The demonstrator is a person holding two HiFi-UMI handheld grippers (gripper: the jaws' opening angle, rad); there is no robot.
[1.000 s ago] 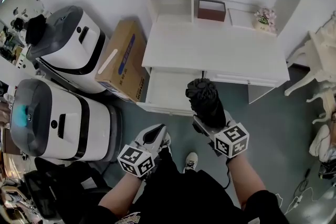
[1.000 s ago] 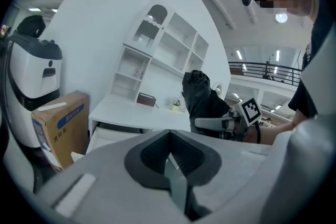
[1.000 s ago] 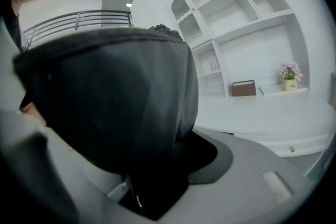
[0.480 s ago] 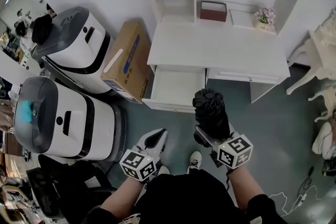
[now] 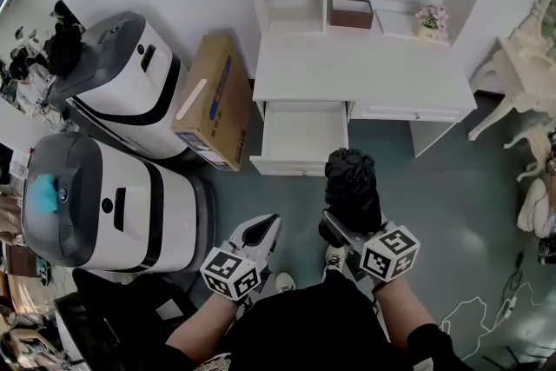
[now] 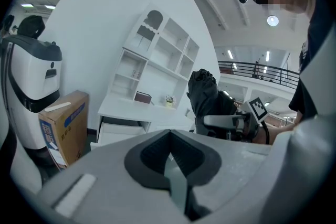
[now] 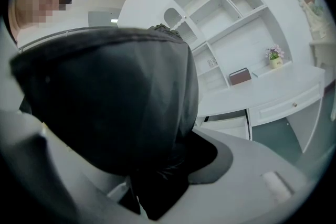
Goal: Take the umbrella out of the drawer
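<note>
A folded black umbrella [image 5: 351, 188] stands up out of my right gripper [image 5: 340, 226], which is shut on it, in front of the white desk [image 5: 365, 76]. It fills most of the right gripper view as a dark bundle [image 7: 115, 113]. The desk's left drawer [image 5: 301, 139] stands pulled out, its inside bare. My left gripper [image 5: 259, 234] hangs low to the left of the umbrella, shut with nothing in it; in the left gripper view [image 6: 170, 157] its jaws meet, and the umbrella [image 6: 207, 99] shows to the right.
Two large white-and-grey machines [image 5: 122, 91] [image 5: 104, 204] stand at the left. A cardboard box [image 5: 213, 104] leans between them and the desk. Shelves above the desk hold a brown box [image 5: 350, 13] and a small flower pot [image 5: 428, 20]. A white chair [image 5: 521, 74] is at the right.
The person has stepped back from the desk, so the drawer and desk sit farther off. The umbrella stays in the right gripper, now clear of the drawer front.
</note>
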